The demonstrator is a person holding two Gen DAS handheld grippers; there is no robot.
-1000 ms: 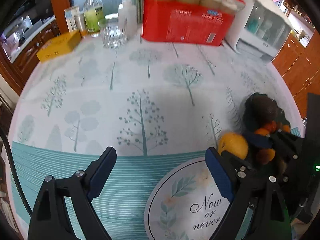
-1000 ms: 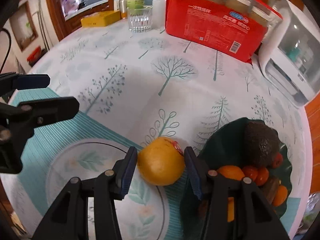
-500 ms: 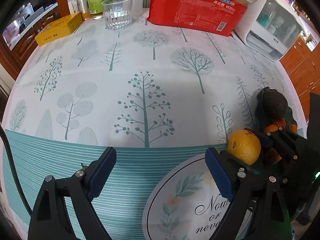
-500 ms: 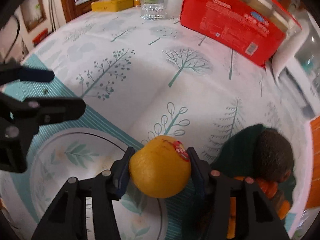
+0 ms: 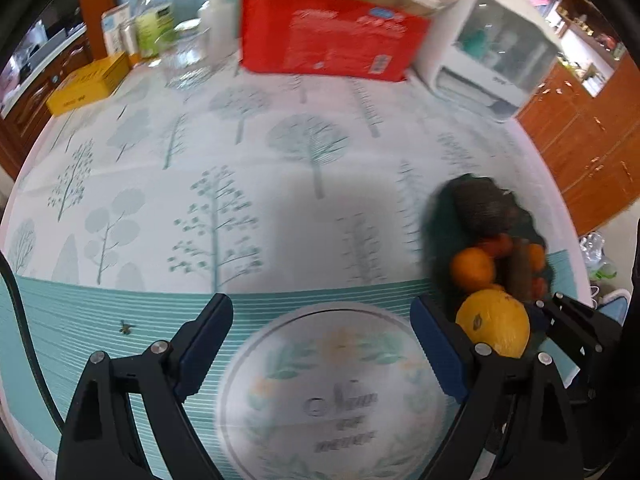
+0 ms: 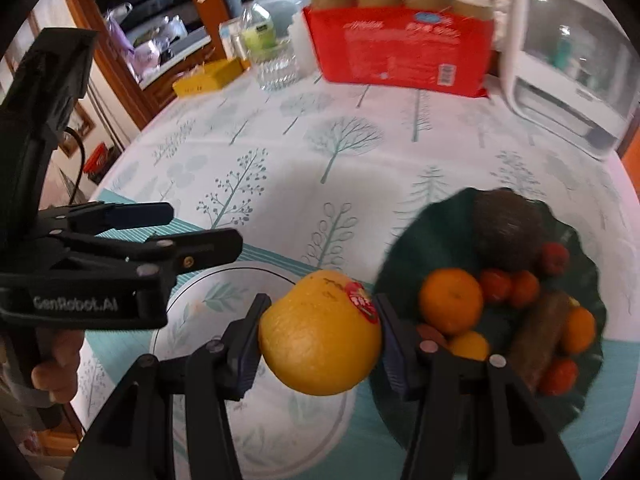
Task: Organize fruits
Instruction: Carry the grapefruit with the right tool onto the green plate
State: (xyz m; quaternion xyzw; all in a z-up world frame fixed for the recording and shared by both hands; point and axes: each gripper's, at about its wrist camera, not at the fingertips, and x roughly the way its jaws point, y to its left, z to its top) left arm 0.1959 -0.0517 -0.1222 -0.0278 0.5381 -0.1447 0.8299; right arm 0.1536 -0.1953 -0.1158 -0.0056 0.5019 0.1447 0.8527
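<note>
My right gripper (image 6: 320, 334) is shut on a large orange (image 6: 320, 334) with a red sticker and holds it above the table, just left of the dark green fruit plate (image 6: 400, 256). The plate holds an avocado (image 6: 506, 234), a mandarin (image 6: 450, 300), small tomatoes and other fruit. In the left wrist view the orange (image 5: 494, 324) shows behind my right finger, next to the plate (image 5: 434, 248). My left gripper (image 5: 322, 340) is open and empty over the round printed placemat (image 5: 336, 392). The left gripper also shows in the right wrist view (image 6: 188, 228).
At the back of the table stand a red pack of paper cups (image 5: 332, 44), a white appliance (image 5: 492, 52), a glass (image 5: 184, 56), a bottle (image 5: 150, 20) and a yellow box (image 5: 88, 88). The table edge runs on the right by wooden cabinets (image 5: 592, 136).
My right gripper has lifted the orange off the table and moved it toward the fruit plate. My left gripper has shifted a little and stays open.
</note>
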